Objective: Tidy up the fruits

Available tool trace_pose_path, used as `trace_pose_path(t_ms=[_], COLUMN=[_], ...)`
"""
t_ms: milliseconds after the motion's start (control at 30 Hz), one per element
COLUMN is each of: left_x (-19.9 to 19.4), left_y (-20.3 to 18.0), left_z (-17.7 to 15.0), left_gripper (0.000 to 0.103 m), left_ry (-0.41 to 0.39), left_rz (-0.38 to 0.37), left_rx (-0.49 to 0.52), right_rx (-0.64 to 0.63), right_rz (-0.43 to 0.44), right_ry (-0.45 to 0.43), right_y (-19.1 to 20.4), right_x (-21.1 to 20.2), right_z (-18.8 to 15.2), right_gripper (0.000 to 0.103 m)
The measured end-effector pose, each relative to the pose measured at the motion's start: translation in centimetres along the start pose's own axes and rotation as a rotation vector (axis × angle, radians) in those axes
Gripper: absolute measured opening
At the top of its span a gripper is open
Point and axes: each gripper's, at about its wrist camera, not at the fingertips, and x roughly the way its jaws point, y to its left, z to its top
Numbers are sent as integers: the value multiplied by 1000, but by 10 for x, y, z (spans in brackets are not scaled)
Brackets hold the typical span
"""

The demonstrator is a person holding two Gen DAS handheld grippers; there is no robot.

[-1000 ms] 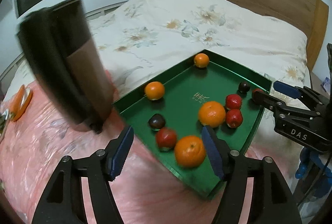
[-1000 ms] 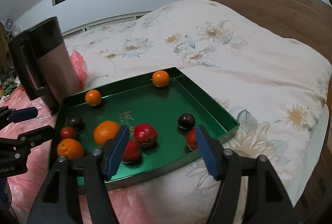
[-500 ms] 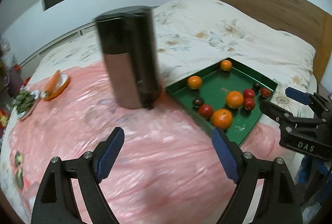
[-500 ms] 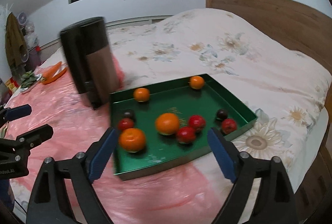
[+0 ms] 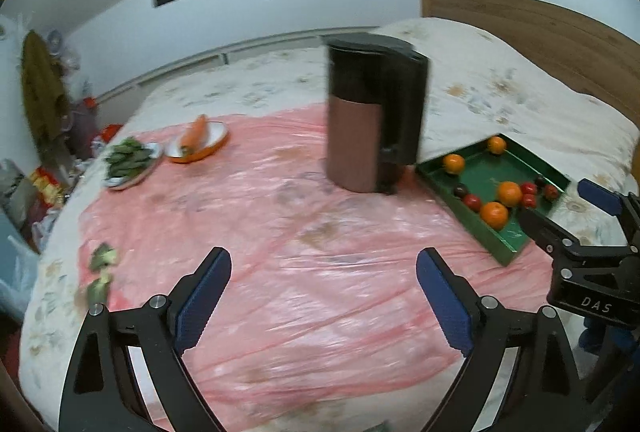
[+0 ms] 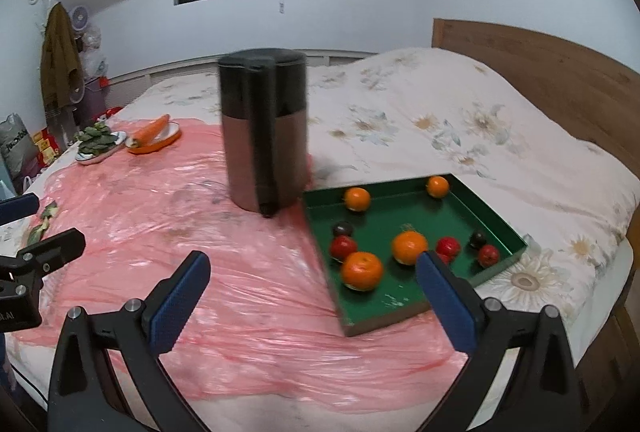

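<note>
A green tray (image 6: 384,324) lies on the bed and holds several oranges (image 6: 361,270), several red fruits (image 6: 343,247) and two dark plums (image 6: 342,230), all loose. In the left wrist view the same tray (image 5: 496,244) sits far right. My left gripper (image 5: 323,264) hovers over the pink plastic sheet, well left of the tray; its jaws are opening and nothing is between them. My right gripper (image 6: 312,264) stands wide open and empty above the sheet, its right finger in front of the tray's near side.
A tall dark jug with a copper body (image 6: 264,127) stands upright at the tray's far left corner. Further left are a plate with a carrot (image 5: 198,143), a plate of greens (image 5: 128,159) and green scraps (image 5: 102,260). A wooden headboard (image 6: 540,71) is at the right.
Both grippers have pulled back and up from the tray, which now looks smaller and farther off. The left jaws have spread wider. An orange that was between the left fingers lies in the tray.
</note>
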Motion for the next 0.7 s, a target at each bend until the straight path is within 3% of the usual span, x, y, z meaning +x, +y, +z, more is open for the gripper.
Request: trace_pose_path(t_ms=[267, 700], left_x=[-30, -64], left_y=[46, 96], left_z=[-15, -38], left_gripper=[95, 101], left_ry=[-47, -77], left_rz=[82, 109], left_rx=[-60, -145], right_rx=[2, -64], right_rz=[53, 68], right_ry=[-45, -47], right_y=[36, 88], right_x=[-16, -35], right_z=[7, 8], right_gripper=[103, 103])
